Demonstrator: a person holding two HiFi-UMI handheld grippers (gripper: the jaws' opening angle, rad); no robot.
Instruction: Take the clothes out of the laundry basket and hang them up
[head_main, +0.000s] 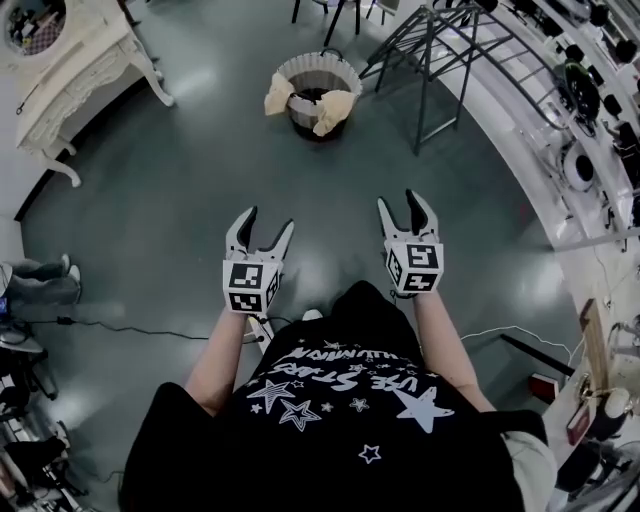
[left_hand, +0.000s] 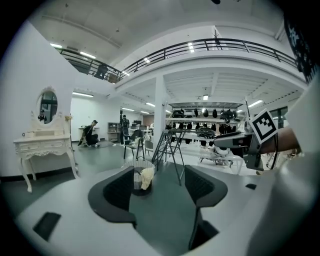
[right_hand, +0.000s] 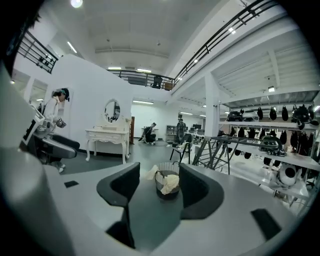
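Observation:
A round laundry basket (head_main: 315, 95) stands on the grey floor ahead of me, with cream clothes (head_main: 335, 108) draped over its rim. A metal drying rack (head_main: 440, 60) stands just to its right. My left gripper (head_main: 268, 222) and right gripper (head_main: 399, 200) are held side by side in front of the person's chest, well short of the basket, both open and empty. In the left gripper view the basket (left_hand: 140, 175) and a cream cloth (left_hand: 147, 177) show far off between the spread jaws of the gripper (left_hand: 160, 187). The right gripper view frames the basket (right_hand: 167, 182) the same way.
A white dressing table (head_main: 70, 60) with an oval mirror stands at the far left. A black cable (head_main: 110, 328) runs across the floor at the left. Shelves of equipment (head_main: 590, 120) line the right side. People sit and stand far off by the back wall (left_hand: 92, 134).

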